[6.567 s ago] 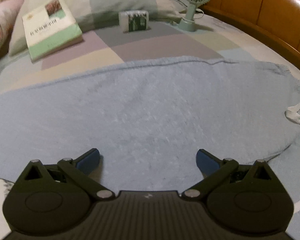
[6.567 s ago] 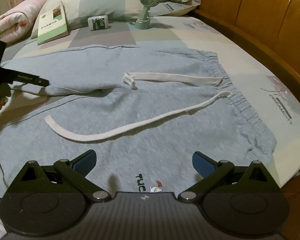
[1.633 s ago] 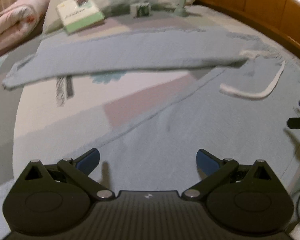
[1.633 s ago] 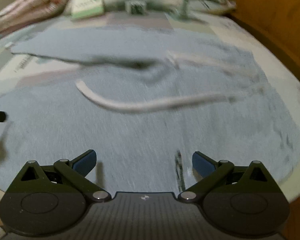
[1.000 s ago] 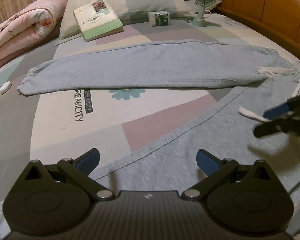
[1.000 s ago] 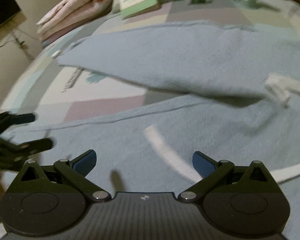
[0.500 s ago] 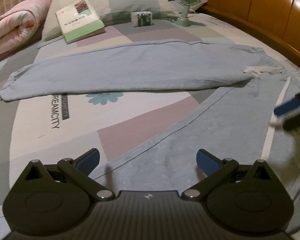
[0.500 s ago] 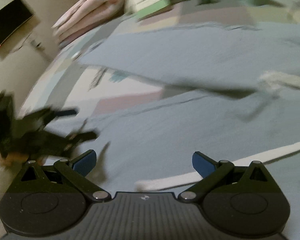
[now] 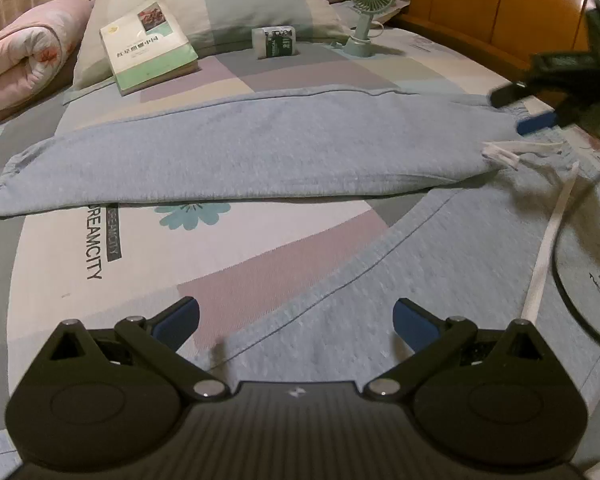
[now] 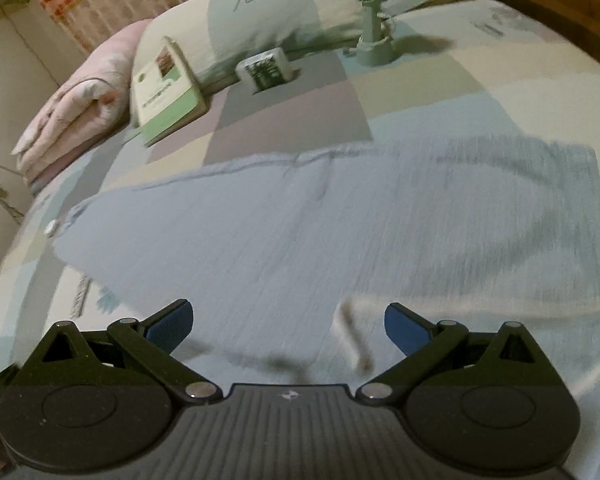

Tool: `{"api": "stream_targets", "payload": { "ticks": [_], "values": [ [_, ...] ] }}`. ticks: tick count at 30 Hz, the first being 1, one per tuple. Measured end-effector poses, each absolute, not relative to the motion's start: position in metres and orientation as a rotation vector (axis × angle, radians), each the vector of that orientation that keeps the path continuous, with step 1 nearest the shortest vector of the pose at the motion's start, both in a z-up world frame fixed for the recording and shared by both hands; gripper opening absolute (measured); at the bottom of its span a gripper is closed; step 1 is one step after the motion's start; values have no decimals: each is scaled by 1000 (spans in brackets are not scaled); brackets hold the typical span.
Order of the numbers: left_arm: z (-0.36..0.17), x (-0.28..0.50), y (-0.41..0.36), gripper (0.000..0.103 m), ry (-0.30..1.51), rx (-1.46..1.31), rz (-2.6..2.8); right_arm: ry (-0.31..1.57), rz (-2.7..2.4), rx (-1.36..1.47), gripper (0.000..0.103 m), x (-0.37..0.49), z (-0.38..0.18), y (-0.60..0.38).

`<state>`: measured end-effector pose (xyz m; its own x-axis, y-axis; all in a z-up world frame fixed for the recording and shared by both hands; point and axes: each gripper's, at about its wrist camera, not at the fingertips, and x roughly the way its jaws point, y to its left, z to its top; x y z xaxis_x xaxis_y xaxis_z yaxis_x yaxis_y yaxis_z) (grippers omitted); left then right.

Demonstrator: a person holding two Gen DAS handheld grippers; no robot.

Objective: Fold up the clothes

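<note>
Both the left gripper (image 9: 296, 314) and right gripper (image 10: 286, 322) hang spread above the trousers (image 9: 260, 148); a loose drawstring (image 9: 548, 240) near the waistband may snag.

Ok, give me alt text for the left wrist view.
Light blue sweatpants lie spread on a patchwork bed, legs apart, below the open left gripper. A book, small box and green fan sit by the pillow; the right gripper reaches in at right.
</note>
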<state>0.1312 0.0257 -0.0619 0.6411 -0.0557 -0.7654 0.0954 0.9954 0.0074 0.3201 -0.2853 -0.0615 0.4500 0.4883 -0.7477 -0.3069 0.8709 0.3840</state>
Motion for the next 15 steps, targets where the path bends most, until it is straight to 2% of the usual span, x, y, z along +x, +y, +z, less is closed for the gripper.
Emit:
{"api": "stream_targets", "payload": {
  "ticks": [7, 15],
  "values": [
    [-62, 132, 23, 102, 878, 50, -80, 1142, 456, 223, 103, 361, -95, -292],
    [-67, 137, 16, 102, 886, 53, -116, 1310, 587, 175, 103, 299, -91, -315]
  ]
}}
